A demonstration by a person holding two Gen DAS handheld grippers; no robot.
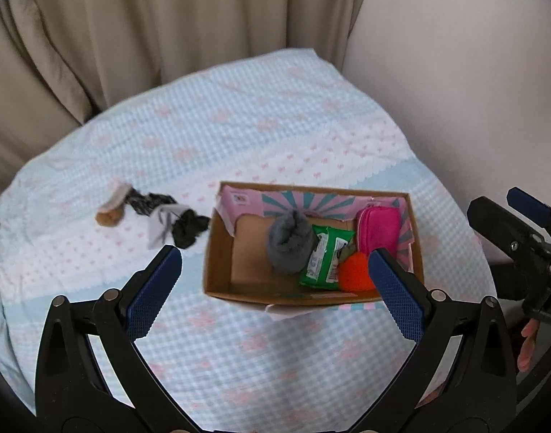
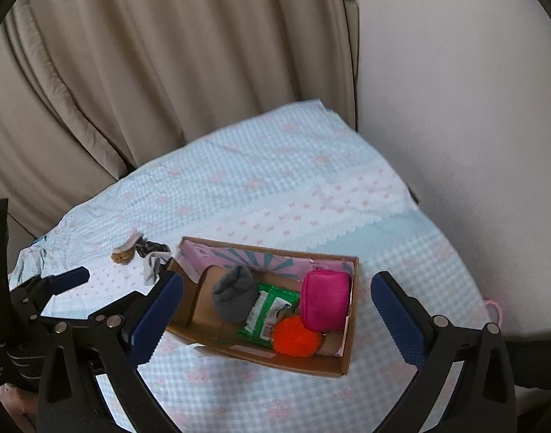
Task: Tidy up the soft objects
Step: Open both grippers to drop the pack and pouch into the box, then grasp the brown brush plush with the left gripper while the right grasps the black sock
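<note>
An open cardboard box (image 1: pixel 217 252) (image 2: pixel 344 364) sits on the checked blue bedspread. It holds a rolled grey sock (image 1: pixel 288 245) (image 2: pixel 234 297), a green wipes pack (image 1: pixel 324 256) (image 2: pixel 268 312), an orange pom-pom (image 1: pixel 353 272) (image 2: pixel 297 337) and a pink pouch (image 1: pixel 380 231) (image 2: pixel 324 299). Left of the box lie loose socks: a brown and white one (image 1: pixel 113 209) (image 2: pixel 126 250), a black patterned one (image 1: pixel 149 202), a pale grey one (image 1: pixel 162 227) (image 2: pixel 153 267) and a black one (image 1: pixel 190 229). My left gripper (image 1: pixel 275 254) hovers open over the box's near side, holding nothing. My right gripper (image 2: pixel 277 279) is also open and empty above the box.
A beige curtain (image 1: pixel 149 18) hangs behind the bed and a white wall (image 1: pixel 455 72) borders it on the right. The bed (image 1: pixel 275 115) drops off at its right edge. A person's hand (image 1: pixel 528 342) shows by the right gripper. A pink loop (image 2: pixel 493 306) lies at the bed's right edge.
</note>
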